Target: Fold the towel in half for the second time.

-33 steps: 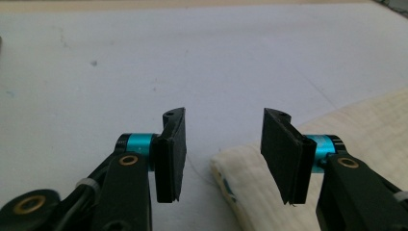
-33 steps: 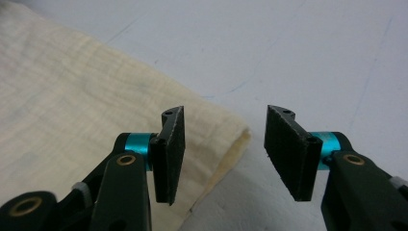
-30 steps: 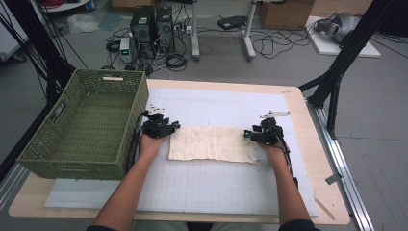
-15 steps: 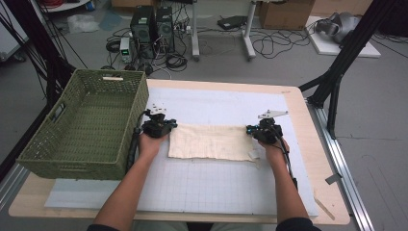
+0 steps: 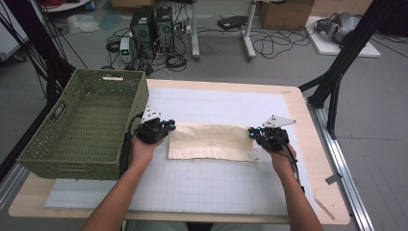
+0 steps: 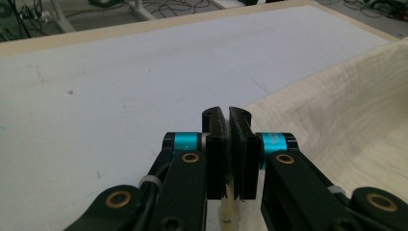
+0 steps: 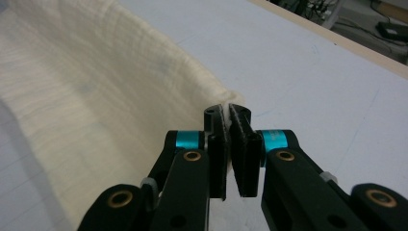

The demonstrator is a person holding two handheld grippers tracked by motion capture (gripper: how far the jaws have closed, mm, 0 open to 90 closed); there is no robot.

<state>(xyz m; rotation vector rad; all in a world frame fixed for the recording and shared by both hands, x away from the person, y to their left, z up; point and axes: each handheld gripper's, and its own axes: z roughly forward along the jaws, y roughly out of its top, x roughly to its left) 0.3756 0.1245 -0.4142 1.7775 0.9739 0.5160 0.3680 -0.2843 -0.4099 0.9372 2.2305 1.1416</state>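
High view: a cream, crinkled rectangular cloth (image 5: 211,142) lies folded on the white-matted counter (image 5: 216,103). The left tool (image 5: 166,129) and right tool (image 5: 253,134) each pinch a far corner, forearms reaching forward.

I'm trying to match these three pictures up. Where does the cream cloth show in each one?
High view: the cream cloth lies mid-table, stretched between the two grippers.
Left gripper view: it covers the right side, its corner pinched between the black fingers of the left gripper.
Right gripper view: it fills the left side, its corner pinched in the right gripper.
Shared landmark: the white mat under the cloth.
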